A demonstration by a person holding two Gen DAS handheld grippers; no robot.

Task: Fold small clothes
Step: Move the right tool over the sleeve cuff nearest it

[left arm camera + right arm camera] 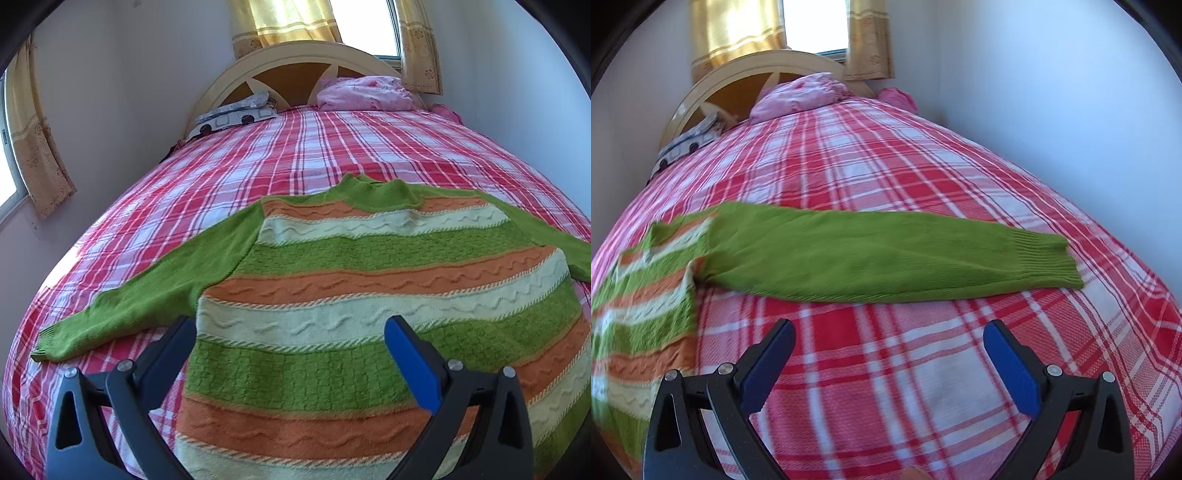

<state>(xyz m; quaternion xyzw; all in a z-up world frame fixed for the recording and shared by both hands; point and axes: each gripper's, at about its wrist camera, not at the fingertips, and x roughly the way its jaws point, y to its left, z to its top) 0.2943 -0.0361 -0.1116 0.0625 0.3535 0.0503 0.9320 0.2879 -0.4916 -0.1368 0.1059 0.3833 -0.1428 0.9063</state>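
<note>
Nearest the lens in the left wrist view: left claw [291, 328], fingers spread wide and grasping nothing, poised over the lower body of the striped sweater [369, 295]. Spread flat on the bed [258, 155], collar toward the headboard [295, 62], hem toward the camera. Banded across the body in green, orange and pale cream, with wavy cable patterns in the orange and cream bands. Plain green left sleeve [140, 295] stretched out sideways and down to the left, ribbed cuff lying on the plaid bedcover. Left finger [166, 354] seen over that bedcover just beside the sweater's edge; blue-padded right finger [413, 365] seen over the knit (contact with the fabric not clear from this angle).

In the right wrist view: right claw [890, 332], likewise released and empty, held above bare red-and-white plaid just short of the right sleeve [886, 254]. Sleeve laid out straight across the bed, cuff at the far right, shoulder joining the striped body at the left edge of the frame (somewhat blurred there).

Farther off, at the head of the bed: bundled pink bedding [365, 92] against the curved headboard, and a grey-and-white patterned pillow [236, 114] to its left. Behind these, yellow curtains [284, 18] framing a bright window; another curtain [37, 147] along the left wall. Plain white wall on the right.
</note>
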